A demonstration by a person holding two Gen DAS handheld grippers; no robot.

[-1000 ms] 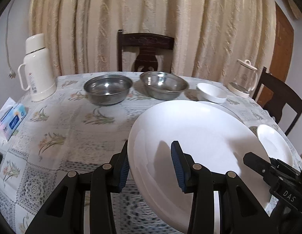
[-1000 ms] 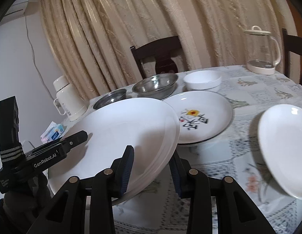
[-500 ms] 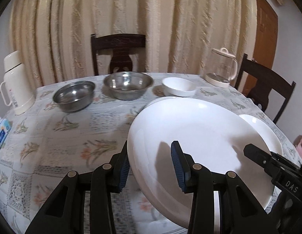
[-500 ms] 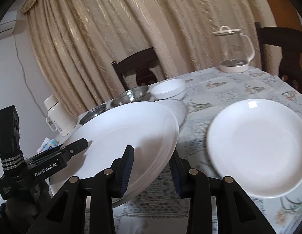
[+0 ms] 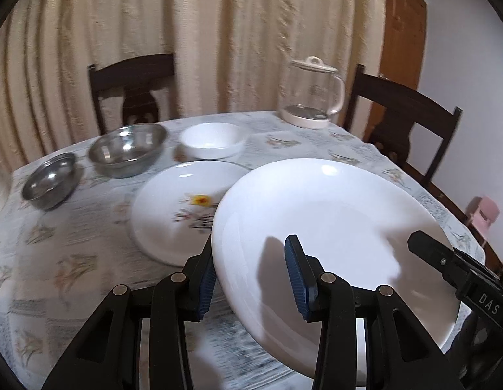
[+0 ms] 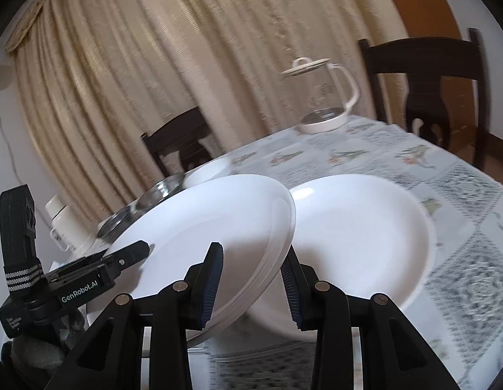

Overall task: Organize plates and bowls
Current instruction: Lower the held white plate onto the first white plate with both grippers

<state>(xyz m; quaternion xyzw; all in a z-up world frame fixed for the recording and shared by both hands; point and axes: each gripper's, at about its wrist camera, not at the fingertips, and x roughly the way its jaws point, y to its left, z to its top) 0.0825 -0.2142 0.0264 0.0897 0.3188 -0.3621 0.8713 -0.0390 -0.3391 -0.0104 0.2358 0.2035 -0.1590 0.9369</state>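
Compared with a second ago, both views have swung across the counter (image 5: 89, 260): in the left wrist view the thermos and tissue pack have slid out of frame, the two steel bowls (image 5: 128, 151) have drifted to the far left, and the glass kettle (image 5: 313, 94) now sits near the top centre. The flowered plate (image 5: 183, 208), hidden earlier in that view, now shows beside the carried plate. In the right wrist view, the plain plate (image 6: 358, 237) lying on the counter has come from the right edge to directly behind the carried one.

The big white plate (image 5: 329, 234) is held off the counter, tilted, by both claws at once, as it was before. The left claw (image 5: 251, 273) is clenched on its near left rim, one blue pad under the edge and the other on the upper face. The right claw (image 6: 251, 279) grips the opposite rim the same way; the rim there looks layered, as if more than one plate were stacked, though that cannot be told for sure.

The plate is glossy, plain white, shallow and wide, with a bright glint near its far edge. A small white bowl (image 5: 214, 139) stands beyond the flowered plate.
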